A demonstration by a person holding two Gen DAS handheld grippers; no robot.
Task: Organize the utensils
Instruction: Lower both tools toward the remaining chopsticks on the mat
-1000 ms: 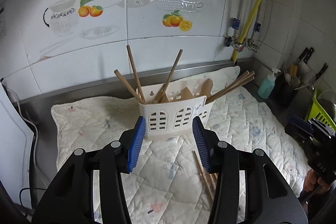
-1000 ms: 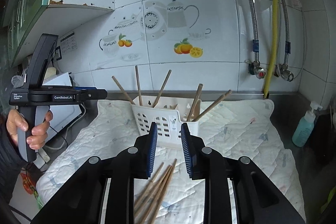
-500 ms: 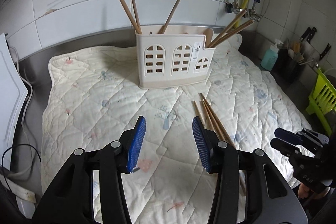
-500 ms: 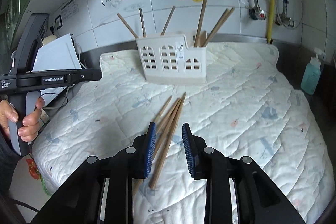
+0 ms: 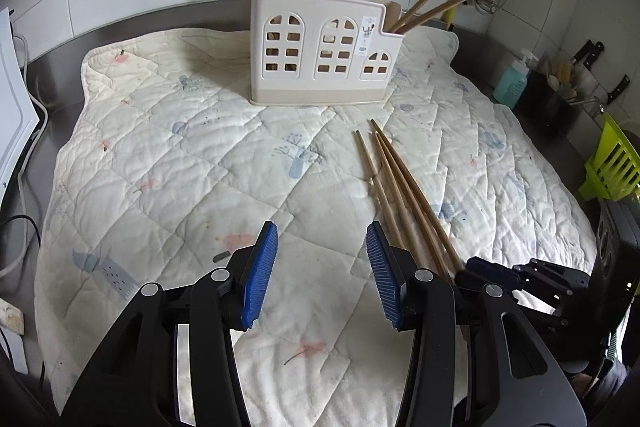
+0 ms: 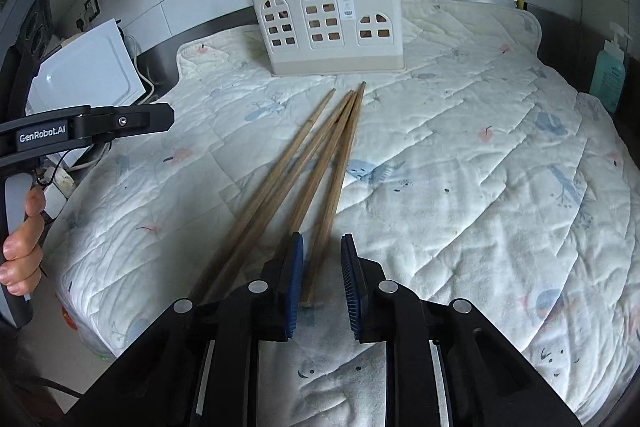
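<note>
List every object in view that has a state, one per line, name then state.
White plastic utensil caddy: upright, holding wooden chopsticks.
Loose wooden chopsticks: lying flat on the quilted white mat.
Left gripper: open, empty, above the mat.
Right gripper: open, straddling the near end of one loose chopstick.

both grippers have dropped back from the holder (image 5: 324, 53) toward the quilt. the right gripper (image 6: 320, 281) now straddles the near end of one loose chopstick (image 6: 334, 187); the left gripper (image 5: 318, 275) hangs beside them.
</note>
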